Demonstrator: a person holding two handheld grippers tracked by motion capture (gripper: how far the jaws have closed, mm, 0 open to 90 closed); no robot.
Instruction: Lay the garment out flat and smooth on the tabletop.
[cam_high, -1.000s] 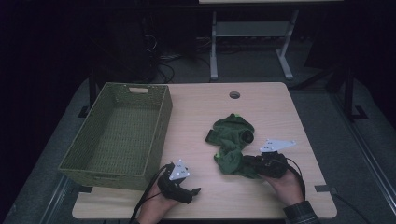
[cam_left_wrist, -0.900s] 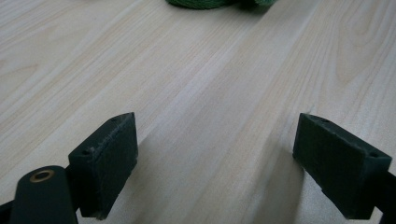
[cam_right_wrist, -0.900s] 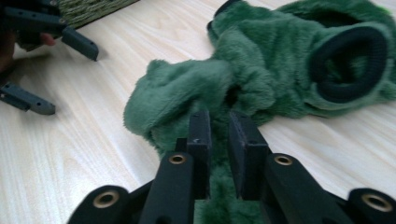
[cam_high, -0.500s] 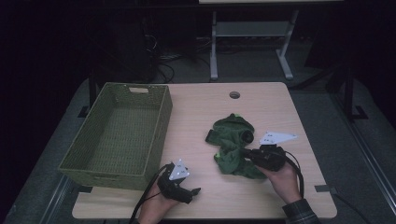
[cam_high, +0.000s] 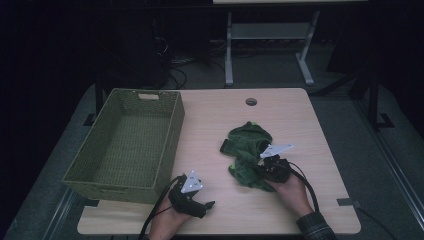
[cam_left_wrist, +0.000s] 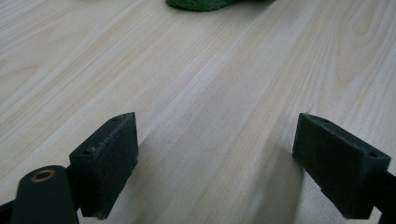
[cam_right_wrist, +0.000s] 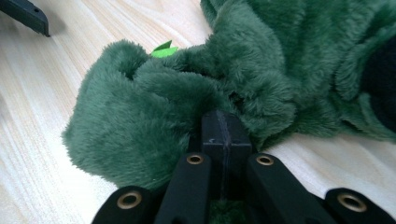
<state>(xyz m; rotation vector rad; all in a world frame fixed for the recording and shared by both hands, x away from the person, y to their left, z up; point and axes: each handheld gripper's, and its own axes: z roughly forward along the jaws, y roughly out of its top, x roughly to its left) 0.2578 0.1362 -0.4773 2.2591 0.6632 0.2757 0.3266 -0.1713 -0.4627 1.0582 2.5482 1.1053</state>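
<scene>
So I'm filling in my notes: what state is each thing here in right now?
Green woven rectangular basket: upright, nothing inside.
Dark green fuzzy plush cloth: crumpled on the table, pinched at its near edge.
Left hand-held gripper: open, nothing held.
Right hand-held gripper: shut on the cloth.

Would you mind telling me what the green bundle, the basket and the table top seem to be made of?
The green bundle looks like plush fleece or fake fur: a deep, fuzzy, matt pile that folds softly. The basket seems woven from fibre or cord, perhaps wicker-like, dull olive green, with a fine ribbed weave on its walls. The table top shows pale wood grain with a smooth satin surface; whether laminate or veneer cannot be told.
</scene>
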